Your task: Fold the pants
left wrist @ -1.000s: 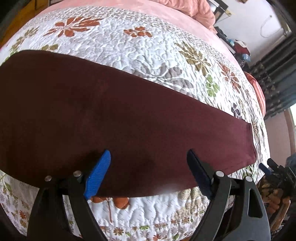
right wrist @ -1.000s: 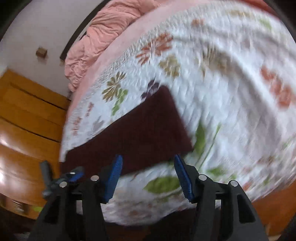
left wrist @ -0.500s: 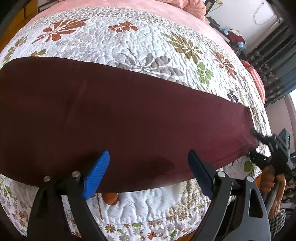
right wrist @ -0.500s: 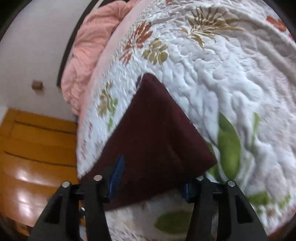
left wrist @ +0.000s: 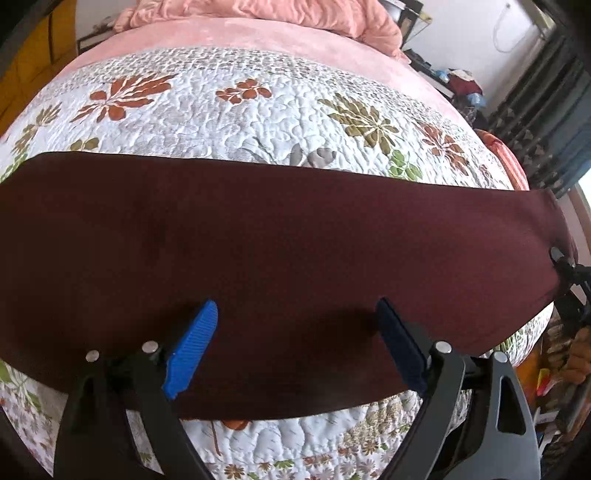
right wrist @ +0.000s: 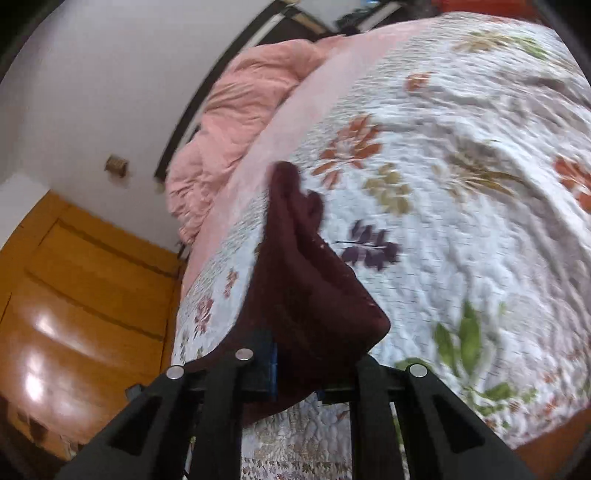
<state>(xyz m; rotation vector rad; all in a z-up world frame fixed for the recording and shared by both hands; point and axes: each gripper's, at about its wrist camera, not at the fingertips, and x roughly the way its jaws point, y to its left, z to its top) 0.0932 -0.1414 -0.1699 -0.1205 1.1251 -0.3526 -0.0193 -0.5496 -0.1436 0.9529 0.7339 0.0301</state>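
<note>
Dark maroon pants (left wrist: 280,266) lie as a long flat band across the floral quilt (left wrist: 236,110), running along the near edge of the bed, one end toward the bed's right edge. Left gripper (left wrist: 295,332) hangs over the near long edge of the pants, jaws spread wide, blue pads (left wrist: 192,350) over the fabric and nothing between them; cannot tell if the tips touch the cloth. Right gripper (right wrist: 295,373) sits at the pants' end (right wrist: 310,295) by the right edge of the bed, jaws drawn narrow and clamped on the fabric, which bunches up lifted off the quilt, with a folded ridge running away from the jaws. In the left wrist view the right gripper (left wrist: 567,273) shows as a dark shape at that same end of the pants. Pink blanket (right wrist: 236,110) heaped at the head of the bed, pink sheet (left wrist: 258,35) beyond the quilt's far edge. Wooden door (right wrist: 81,295) beside the bed. Right view is motion-blurred.
</note>
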